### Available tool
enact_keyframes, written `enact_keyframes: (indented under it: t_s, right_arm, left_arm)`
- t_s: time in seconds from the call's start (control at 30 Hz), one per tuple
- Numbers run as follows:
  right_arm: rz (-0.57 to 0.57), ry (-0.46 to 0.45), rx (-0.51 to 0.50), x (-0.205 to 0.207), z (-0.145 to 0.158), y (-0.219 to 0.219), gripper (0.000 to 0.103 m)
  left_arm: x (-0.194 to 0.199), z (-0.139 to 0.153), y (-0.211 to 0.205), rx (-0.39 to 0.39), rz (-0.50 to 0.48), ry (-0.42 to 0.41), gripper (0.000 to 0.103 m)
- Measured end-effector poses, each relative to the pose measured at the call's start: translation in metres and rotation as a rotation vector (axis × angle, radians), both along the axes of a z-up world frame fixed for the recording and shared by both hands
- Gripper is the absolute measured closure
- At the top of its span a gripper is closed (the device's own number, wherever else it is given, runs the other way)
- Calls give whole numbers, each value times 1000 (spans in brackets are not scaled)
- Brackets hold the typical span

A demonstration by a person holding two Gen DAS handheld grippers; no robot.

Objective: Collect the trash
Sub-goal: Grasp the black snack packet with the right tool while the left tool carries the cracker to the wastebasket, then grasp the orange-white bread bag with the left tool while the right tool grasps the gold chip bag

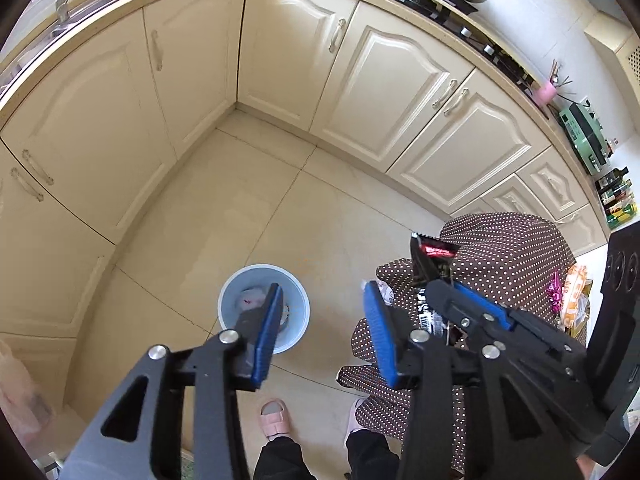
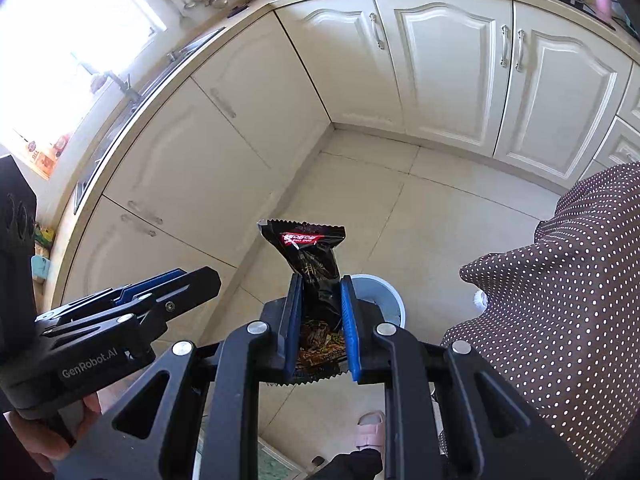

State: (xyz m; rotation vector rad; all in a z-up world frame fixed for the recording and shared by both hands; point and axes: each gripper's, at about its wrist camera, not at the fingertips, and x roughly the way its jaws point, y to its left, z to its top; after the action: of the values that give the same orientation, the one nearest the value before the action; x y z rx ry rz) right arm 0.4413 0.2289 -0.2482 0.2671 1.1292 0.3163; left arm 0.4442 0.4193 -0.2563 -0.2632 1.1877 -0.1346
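Right tongs (image 2: pixel 320 300) pinch a black snack wrapper (image 2: pixel 316 264) above the tiled floor (image 1: pixel 320 208), left tongs (image 1: pixel 320 320) spread and empty over a pale blue bin (image 1: pixel 298 300) holding trash, polka-dot cloth (image 2: pixel 560 280) just right, cream cabinets (image 1: pixel 280 60) wrapping the corner.

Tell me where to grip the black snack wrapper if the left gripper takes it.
Take the black snack wrapper by its free crimped top end, coming from the left across the flat faces. The right gripper already clamps the middle; the left gripper is open and empty.
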Motion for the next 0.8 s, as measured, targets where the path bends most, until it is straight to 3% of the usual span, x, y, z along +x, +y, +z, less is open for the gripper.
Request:
enact_keyframes:
  t_s: [0.53,0.63,0.7,0.8]
  right_arm:
    - [54,7,11,11,0,29,85]
    - [57,6,23,13,2,35,80]
    - [62,-2,22,13,4,37,71]
    - [70,-10,32,13,5,34,70]
  left_arm:
    - [-11,3,41,5,95,12,58]
    - [-12,7,45,9,112,6,54]
    - [-14,10,47,12,121,-1,52]
    - [-17,14,47,15,133,-6,52]
